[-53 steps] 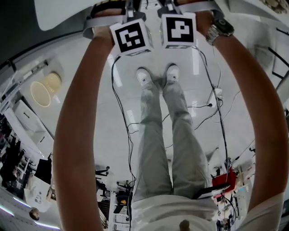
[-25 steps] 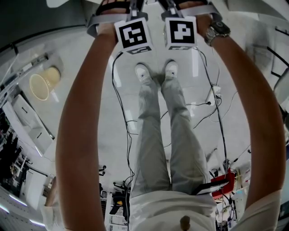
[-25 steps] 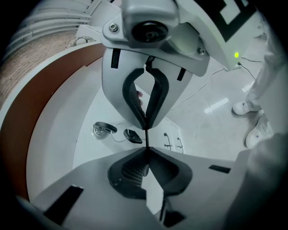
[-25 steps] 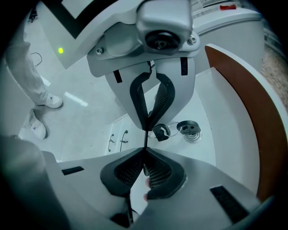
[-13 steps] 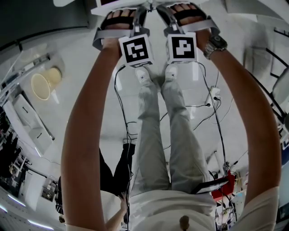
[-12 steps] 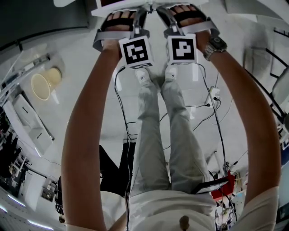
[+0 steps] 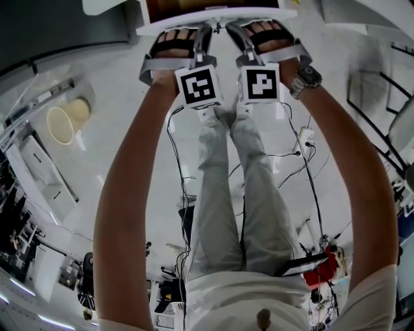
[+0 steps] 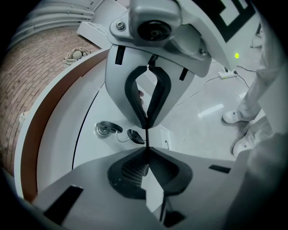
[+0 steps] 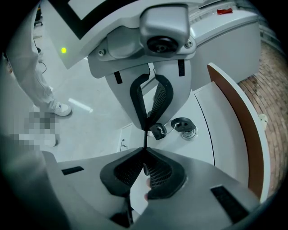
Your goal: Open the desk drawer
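The white desk drawer (image 7: 284, 14) is at the top of the head view, with a brown inside showing above its front. Both grippers reach under that front edge, side by side. My left gripper (image 7: 204, 29) (image 8: 146, 148) has its jaws closed on a thin lip that stands out from the glossy drawer front (image 8: 90, 148). My right gripper (image 7: 234, 29) (image 9: 145, 148) pinches the same lip. Each gripper is mirrored in the glossy front. A lock with a bunch of keys (image 8: 105, 129) (image 9: 184, 126) sits in the front beside the jaws.
The person's legs and white shoes (image 7: 223, 116) stand right below the grippers. Cables (image 7: 176, 161) and a power strip (image 7: 304, 137) lie on the floor. A cream round bin (image 7: 61, 123) and a white cabinet (image 7: 39, 174) are at the left, a red thing (image 7: 323, 275) at the lower right.
Both grippers have come toward the person, and the drawer front with its brown inside has followed into view at the top. A figure in black at the lower left is gone.
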The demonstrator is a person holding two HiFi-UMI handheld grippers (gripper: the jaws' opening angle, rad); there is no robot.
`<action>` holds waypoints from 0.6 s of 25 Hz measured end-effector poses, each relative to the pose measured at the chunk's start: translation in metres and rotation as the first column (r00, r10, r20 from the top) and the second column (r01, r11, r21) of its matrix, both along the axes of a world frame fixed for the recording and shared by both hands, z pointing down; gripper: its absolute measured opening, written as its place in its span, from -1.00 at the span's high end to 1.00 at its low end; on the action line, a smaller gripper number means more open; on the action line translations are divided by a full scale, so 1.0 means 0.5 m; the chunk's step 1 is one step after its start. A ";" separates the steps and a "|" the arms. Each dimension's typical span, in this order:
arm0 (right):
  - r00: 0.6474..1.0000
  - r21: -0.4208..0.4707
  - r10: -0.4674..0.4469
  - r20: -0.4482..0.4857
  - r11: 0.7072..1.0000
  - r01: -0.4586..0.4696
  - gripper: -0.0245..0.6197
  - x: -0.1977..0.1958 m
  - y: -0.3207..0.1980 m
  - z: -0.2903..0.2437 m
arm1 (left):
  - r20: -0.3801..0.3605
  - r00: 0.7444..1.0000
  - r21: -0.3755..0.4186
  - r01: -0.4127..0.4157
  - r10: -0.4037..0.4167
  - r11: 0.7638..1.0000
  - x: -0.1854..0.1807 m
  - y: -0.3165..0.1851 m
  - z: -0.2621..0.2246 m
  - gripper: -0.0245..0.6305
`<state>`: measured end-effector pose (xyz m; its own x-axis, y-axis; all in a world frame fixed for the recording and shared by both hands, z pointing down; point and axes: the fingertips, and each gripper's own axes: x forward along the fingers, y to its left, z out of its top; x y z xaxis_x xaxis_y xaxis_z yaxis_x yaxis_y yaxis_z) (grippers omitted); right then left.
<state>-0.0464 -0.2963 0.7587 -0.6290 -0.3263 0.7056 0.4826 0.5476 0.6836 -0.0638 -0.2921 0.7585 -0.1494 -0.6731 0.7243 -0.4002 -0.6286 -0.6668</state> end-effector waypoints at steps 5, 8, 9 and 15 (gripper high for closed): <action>0.999 -0.027 0.036 0.002 0.999 -0.036 0.80 0.000 -0.001 0.001 | -0.061 0.997 -0.003 0.043 -0.043 0.999 0.000 0.001 0.001 0.83; 0.997 -0.075 0.077 0.018 0.994 -0.076 0.80 0.001 -0.005 -0.006 | -0.114 0.990 -0.026 0.081 -0.084 0.996 0.003 0.005 0.001 0.68; 0.997 -0.086 0.080 0.016 0.993 -0.078 0.77 0.003 -0.004 -0.008 | -0.128 0.987 -0.028 0.091 -0.093 0.995 0.004 0.005 -0.001 0.62; 0.992 -0.135 0.112 0.057 0.985 -0.103 0.49 0.016 -0.002 -0.026 | -0.243 0.957 0.036 0.174 -0.161 0.984 0.001 0.013 -0.036 0.58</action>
<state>-0.0386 -0.2971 0.7456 -0.6404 -0.3013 0.7065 0.3738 0.6813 0.6294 -0.0633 -0.2857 0.7405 -0.0915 -0.6938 0.7144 -0.6479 -0.5033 -0.5717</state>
